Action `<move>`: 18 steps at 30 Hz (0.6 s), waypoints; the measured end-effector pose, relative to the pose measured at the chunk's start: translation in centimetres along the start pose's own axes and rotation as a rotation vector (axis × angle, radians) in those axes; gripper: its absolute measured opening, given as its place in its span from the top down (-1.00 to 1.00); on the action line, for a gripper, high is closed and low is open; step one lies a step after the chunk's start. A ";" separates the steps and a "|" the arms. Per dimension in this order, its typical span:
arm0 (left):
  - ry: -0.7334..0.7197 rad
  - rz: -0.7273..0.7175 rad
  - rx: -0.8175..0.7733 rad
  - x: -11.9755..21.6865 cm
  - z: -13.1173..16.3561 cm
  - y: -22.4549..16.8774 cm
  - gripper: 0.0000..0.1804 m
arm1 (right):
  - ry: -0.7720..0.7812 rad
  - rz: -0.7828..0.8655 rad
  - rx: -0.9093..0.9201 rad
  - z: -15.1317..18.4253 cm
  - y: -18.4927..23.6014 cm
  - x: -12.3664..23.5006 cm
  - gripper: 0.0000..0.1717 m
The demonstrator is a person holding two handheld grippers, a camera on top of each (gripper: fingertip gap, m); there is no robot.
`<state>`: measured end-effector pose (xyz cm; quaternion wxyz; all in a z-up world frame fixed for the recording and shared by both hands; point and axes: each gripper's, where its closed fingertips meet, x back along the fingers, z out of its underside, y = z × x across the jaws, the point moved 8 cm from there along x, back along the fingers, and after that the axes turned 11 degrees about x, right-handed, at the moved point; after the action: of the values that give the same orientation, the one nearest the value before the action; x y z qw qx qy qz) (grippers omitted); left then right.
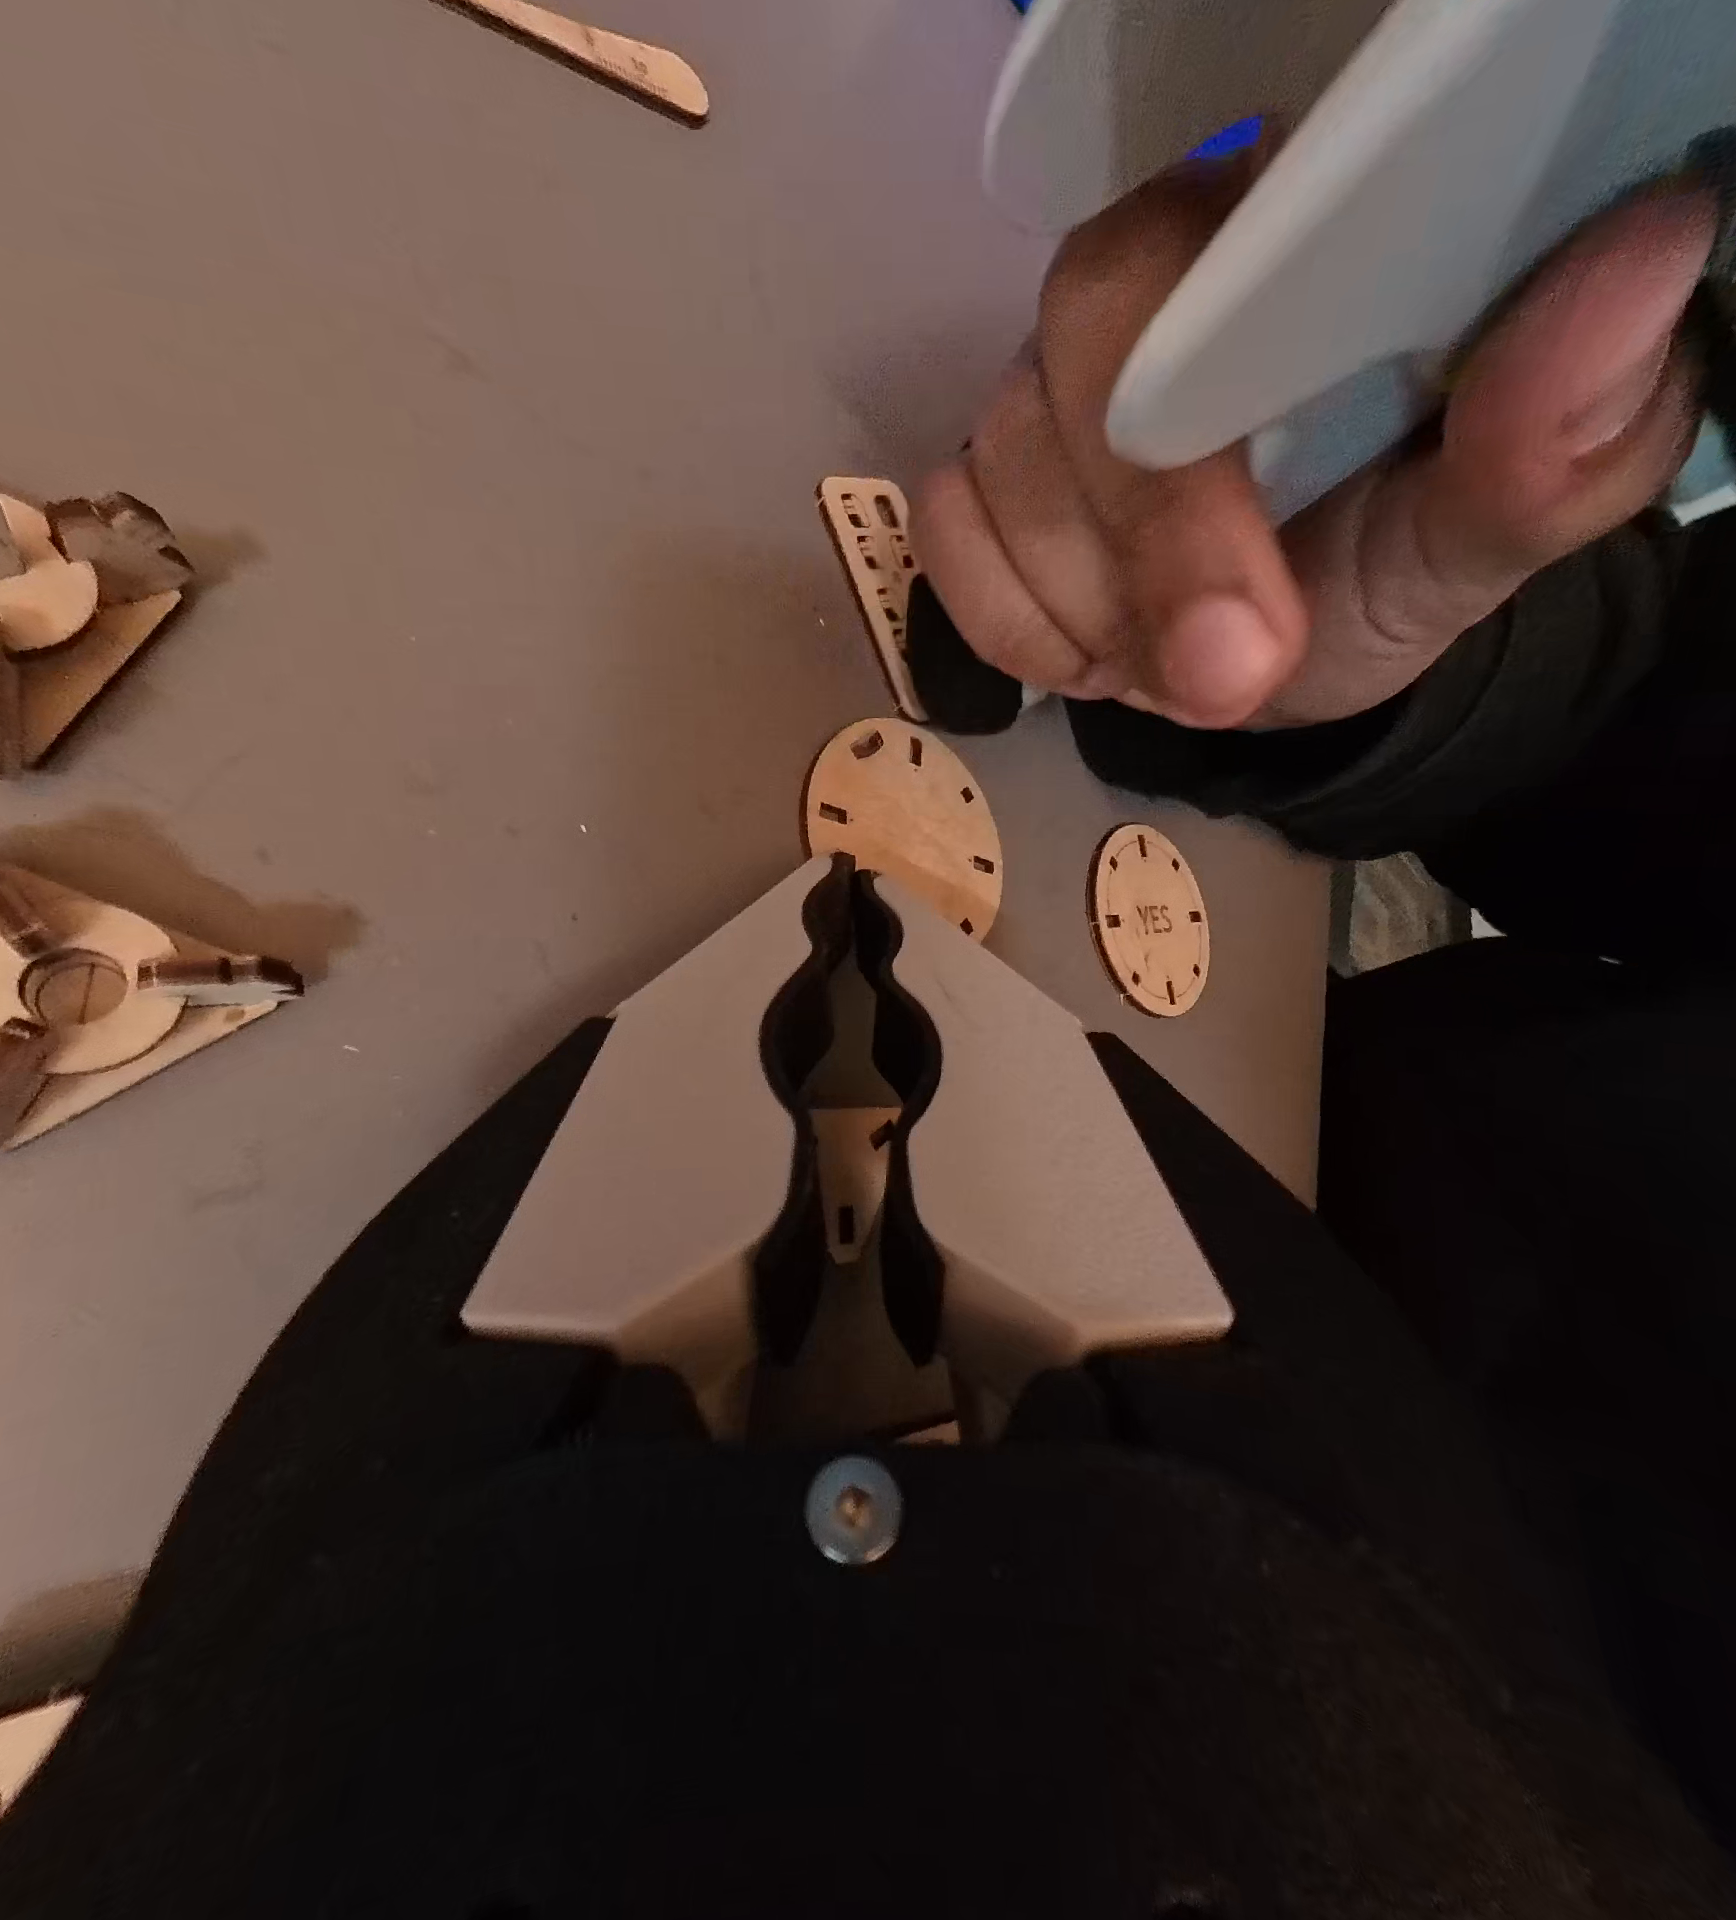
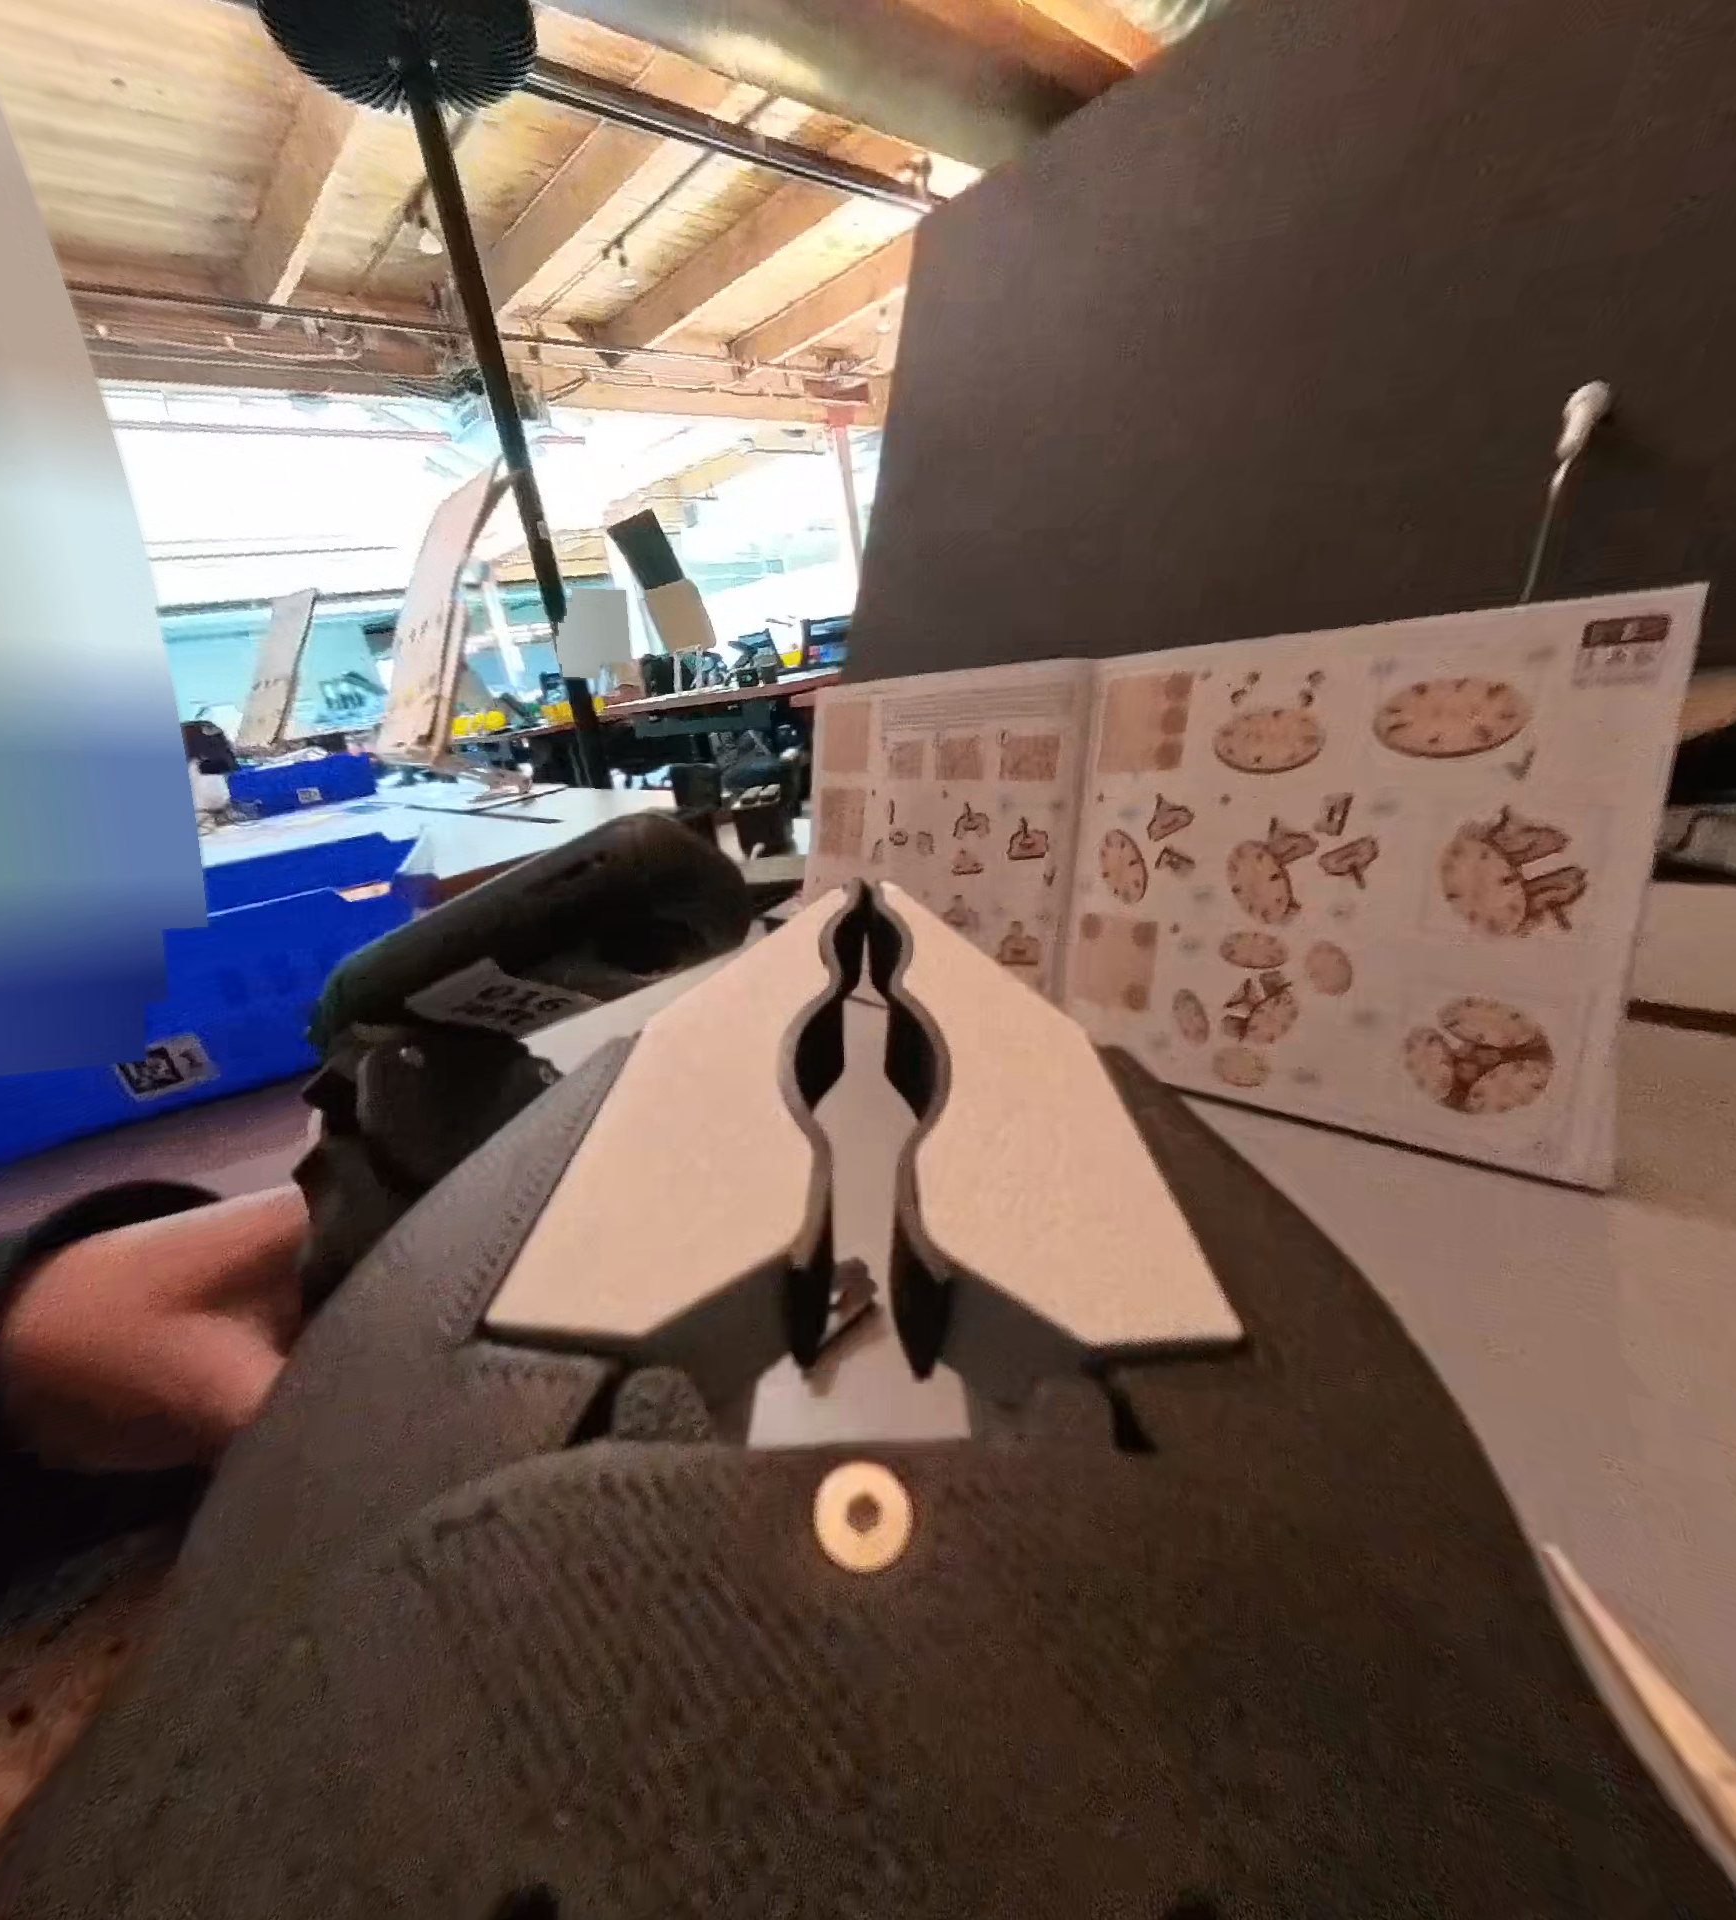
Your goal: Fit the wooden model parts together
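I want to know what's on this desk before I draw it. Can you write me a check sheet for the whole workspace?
Surface: grey table, a few scuffs.
Job's things: plain wooden slotted disc; engraved wooden disc; two triangular wooden assemblies; slotted wooden strip.
Clutter: wooden stick; open instruction booklet standing upright.
Grippers: left hand-held gripper shut, tips at the plain disc's edge; right hand-held gripper shut, nothing between its tips.
Cables: white cable on a dark panel.
Surroundings: blue bins, other desks, wooden ceiling beams.
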<state>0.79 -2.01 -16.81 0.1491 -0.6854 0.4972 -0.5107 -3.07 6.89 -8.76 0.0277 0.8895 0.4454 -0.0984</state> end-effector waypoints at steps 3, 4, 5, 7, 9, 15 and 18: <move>-0.001 -0.013 -0.012 0.0 0.0 -0.1 1.00 | 0.010 0.023 -0.030 -0.2 -0.5 -0.9 1.00; -0.002 -0.016 -0.015 0.0 0.0 -0.1 1.00 | 0.002 0.026 -0.012 -0.1 -0.5 -1.1 1.00; -0.002 -0.017 -0.017 0.0 0.0 -0.1 1.00 | -0.007 0.022 -0.001 0.0 -0.3 -1.3 1.00; -0.002 -0.013 -0.012 0.0 0.0 -0.1 1.00 | 0.001 -0.006 0.007 0.5 0.3 -1.7 1.00; -0.001 -0.006 -0.005 0.0 0.0 0.0 1.00 | 0.016 -0.019 0.013 0.8 0.6 -1.9 1.00; -0.001 -0.008 -0.007 0.0 0.0 0.0 1.00 | -0.047 -0.042 0.050 -0.1 1.1 -1.6 1.00; -0.001 -0.002 -0.001 0.0 0.0 0.0 1.00 | 0.009 -0.041 0.099 0.9 1.2 -1.9 1.00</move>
<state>0.78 -2.02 -16.81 0.1484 -0.6862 0.4968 -0.5102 -3.33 4.57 -9.29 -0.0205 0.8808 0.4583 -0.1169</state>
